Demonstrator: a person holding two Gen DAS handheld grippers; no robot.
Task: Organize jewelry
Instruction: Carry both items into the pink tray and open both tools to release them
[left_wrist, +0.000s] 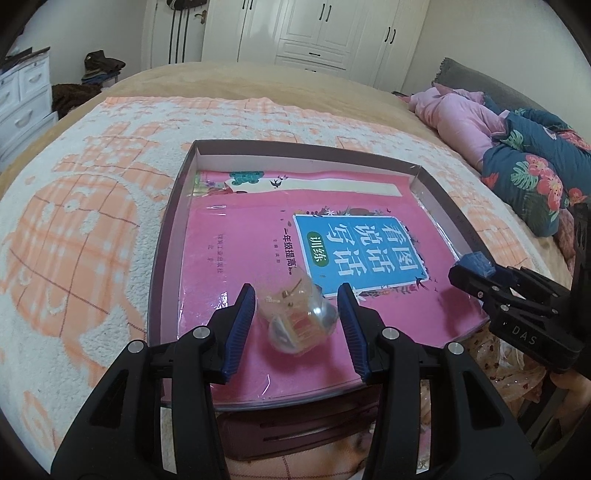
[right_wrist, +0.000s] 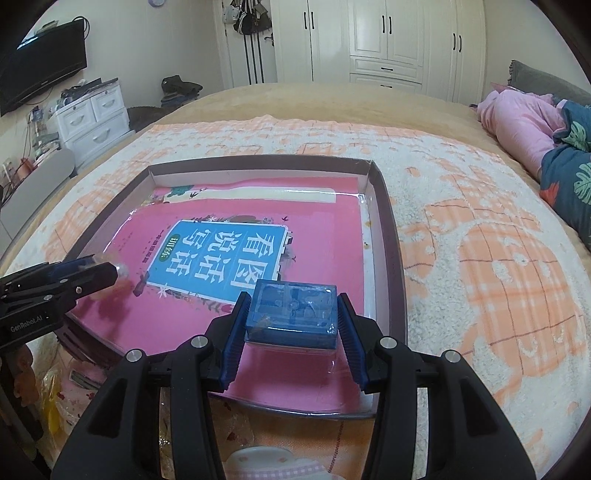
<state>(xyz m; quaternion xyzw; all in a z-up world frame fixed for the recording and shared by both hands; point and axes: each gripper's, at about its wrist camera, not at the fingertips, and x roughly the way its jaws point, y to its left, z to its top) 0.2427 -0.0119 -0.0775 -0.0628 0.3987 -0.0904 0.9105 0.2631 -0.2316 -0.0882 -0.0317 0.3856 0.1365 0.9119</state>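
Colours and patterns, bed-top scene.

Pink book (left_wrist: 288, 229) with a blue title panel and white characters, lying in a tray (left_wrist: 173, 206) of brown rim and white inner wall. Towel (left_wrist: 92, 221) under the tray: white with an orange check pattern. Left gripper (left_wrist: 297, 306) black with blue pads, clear pouch (left_wrist: 295, 314) between them showing gold and pale orange contents. Right gripper (right_wrist: 293, 314) black, blue pads, on a translucent blue box (right_wrist: 293, 310). Bedding (right_wrist: 569, 184) dark blue with red-green floral print; pink quilt (right_wrist: 521, 125). White wardrobe (right_wrist: 384, 40), black handles.
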